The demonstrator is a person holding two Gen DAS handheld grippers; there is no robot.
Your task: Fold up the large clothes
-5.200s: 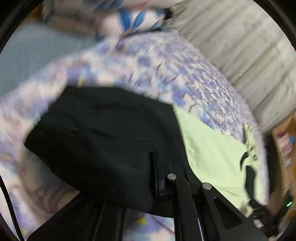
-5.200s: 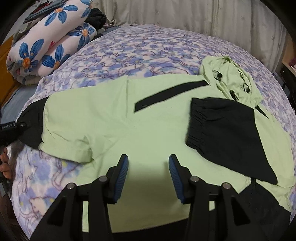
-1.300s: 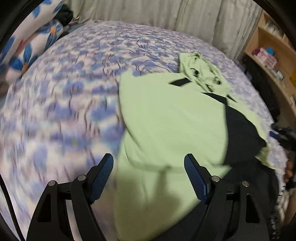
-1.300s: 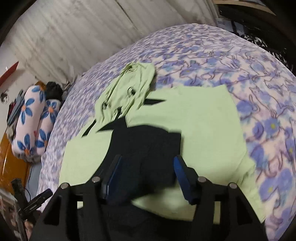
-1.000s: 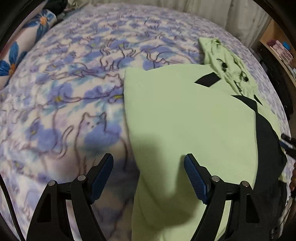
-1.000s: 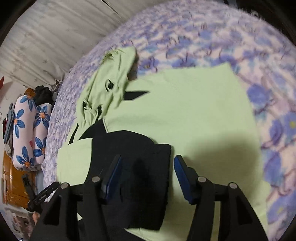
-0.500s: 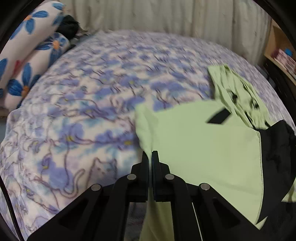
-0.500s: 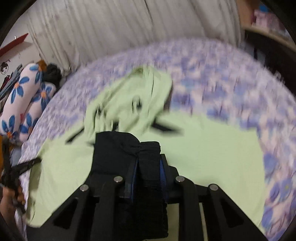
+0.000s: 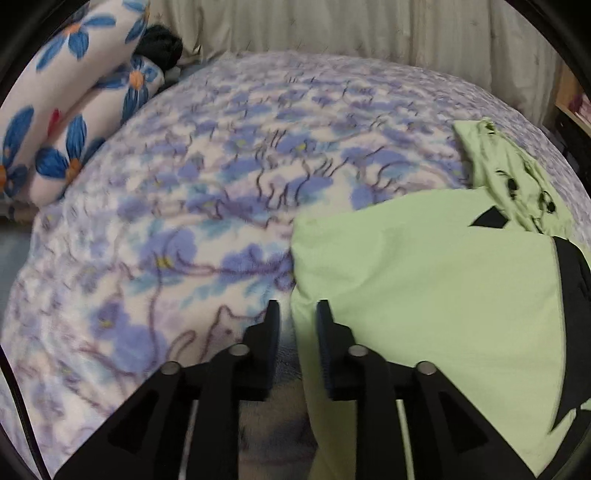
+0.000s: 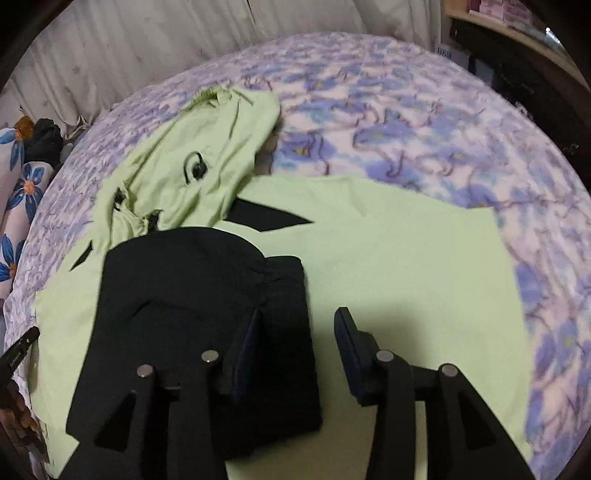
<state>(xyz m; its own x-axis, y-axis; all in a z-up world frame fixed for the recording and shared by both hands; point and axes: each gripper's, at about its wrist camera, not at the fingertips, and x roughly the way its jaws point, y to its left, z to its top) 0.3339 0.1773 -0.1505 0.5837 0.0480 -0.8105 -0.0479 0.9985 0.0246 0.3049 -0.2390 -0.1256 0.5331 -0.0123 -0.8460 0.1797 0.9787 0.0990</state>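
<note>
Hoodie (image 10: 388, 266) lies flat on the bed (image 9: 221, 166), black sleeve (image 10: 207, 314) folded across its body. Both tongs, clenched half a second ago, have released: left tongs (image 9: 294, 317) slightly parted at the side edge, right tongs (image 10: 295, 332) wide. Side folds look done.

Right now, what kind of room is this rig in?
Most likely a bedroom: the green jacket lies on a bed under a purple floral blanket, rolled flower-print bedding is stacked beside it, and a pale curtain hangs behind.
</note>
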